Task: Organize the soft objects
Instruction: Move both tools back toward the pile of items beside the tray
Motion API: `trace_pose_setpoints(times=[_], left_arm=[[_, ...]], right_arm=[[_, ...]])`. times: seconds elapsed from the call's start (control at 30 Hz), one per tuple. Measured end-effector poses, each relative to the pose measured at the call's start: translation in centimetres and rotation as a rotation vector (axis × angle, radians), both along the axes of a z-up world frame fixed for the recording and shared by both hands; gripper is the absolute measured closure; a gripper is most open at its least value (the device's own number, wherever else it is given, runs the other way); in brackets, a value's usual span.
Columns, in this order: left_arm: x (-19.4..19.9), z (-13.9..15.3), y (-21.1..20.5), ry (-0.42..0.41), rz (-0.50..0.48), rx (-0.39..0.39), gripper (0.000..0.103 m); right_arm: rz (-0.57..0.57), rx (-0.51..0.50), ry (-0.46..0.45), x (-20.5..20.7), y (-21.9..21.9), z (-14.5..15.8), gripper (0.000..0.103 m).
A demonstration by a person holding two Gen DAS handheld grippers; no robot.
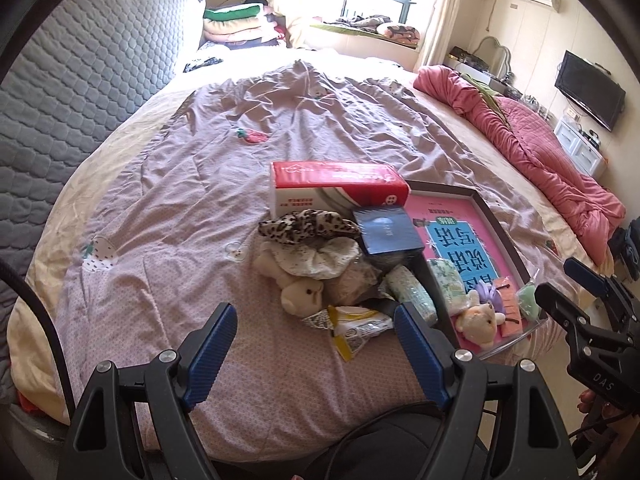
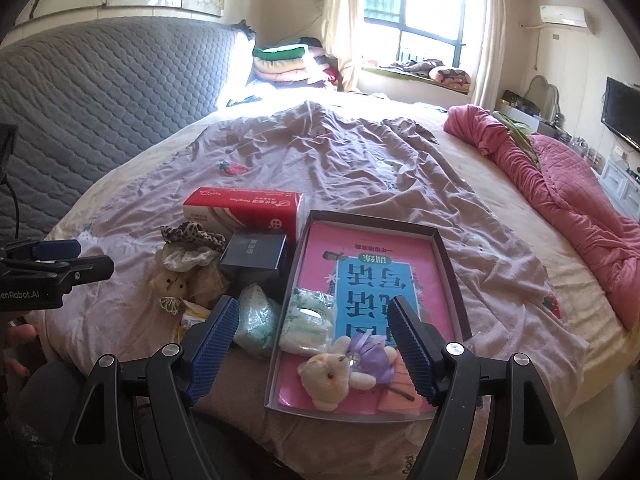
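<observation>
Sunlit bedroom, with a wide bed (image 1: 168, 216) under a mauve strawberry-print cover filling both views. Over its near edge the left gripper (image 1: 316, 344) hangs with its blue-padded jaws spread wide and nothing between them, pointing down at a loose heap of small things. Just ahead of it lie a crinkled snack wrapper (image 1: 356, 330), a cream teddy bear (image 1: 302, 296) on its side, a pale frilly scrunchie (image 1: 320, 258) and a leopard-print scrunchie (image 1: 306, 226) behind that. A dark blue box (image 1: 386, 232) sits at the heap's right, with a red and white tissue pack (image 1: 340, 188) behind it, and a green-patterned soft pack (image 1: 410, 294) leans against the tray's outer wall.

The right gripper (image 2: 316, 346) is likewise wide open and empty, hovering above the near end of the shallow dark-rimmed tray (image 2: 450, 264). Inside the tray, on a pink and blue book (image 2: 372, 276), rest a small tissue packet (image 2: 308, 320), a second cream teddy bear (image 2: 326, 380), a purple fabric flower (image 2: 370, 360) touching it, and an orange card of hairpins (image 2: 400, 396). Something soft and light green (image 1: 530, 300) lies at the tray's far right corner in the left view; what it is cannot be told.

Farther off, a pink quilt (image 2: 568, 192) is bunched along the bed's right side, and a grey quilted headboard (image 2: 100, 92) stands to the left
</observation>
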State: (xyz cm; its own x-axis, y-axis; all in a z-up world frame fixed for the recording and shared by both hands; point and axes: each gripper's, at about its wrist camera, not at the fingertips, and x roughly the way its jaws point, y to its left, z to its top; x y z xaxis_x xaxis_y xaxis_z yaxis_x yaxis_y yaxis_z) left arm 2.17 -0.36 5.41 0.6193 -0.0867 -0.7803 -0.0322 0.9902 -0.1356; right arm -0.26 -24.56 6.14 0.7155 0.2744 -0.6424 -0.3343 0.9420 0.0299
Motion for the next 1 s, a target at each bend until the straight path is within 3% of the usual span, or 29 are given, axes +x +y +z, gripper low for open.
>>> trace_pose_setpoints(times=[0.4, 0.73, 1.0], left_arm=[[0.4, -1.3, 2.7, 0.004, 0.051, -0.032, 0.023], [1.4, -3.7, 3.5, 0.036, 0.059, -0.073, 0.02], [2.3, -5.0, 2.8, 0.049, 0.035, -0.089, 0.02]], right_arm=[[0.102, -0.045, 0.027, -0.3, 3.9, -1.8, 0.025], [0.116, -0.061, 0.077, 0.8, 5.3, -3.7, 0.025], [0.108, -0.152, 0.131, 2.7, 6.4, -6.4, 0.025]])
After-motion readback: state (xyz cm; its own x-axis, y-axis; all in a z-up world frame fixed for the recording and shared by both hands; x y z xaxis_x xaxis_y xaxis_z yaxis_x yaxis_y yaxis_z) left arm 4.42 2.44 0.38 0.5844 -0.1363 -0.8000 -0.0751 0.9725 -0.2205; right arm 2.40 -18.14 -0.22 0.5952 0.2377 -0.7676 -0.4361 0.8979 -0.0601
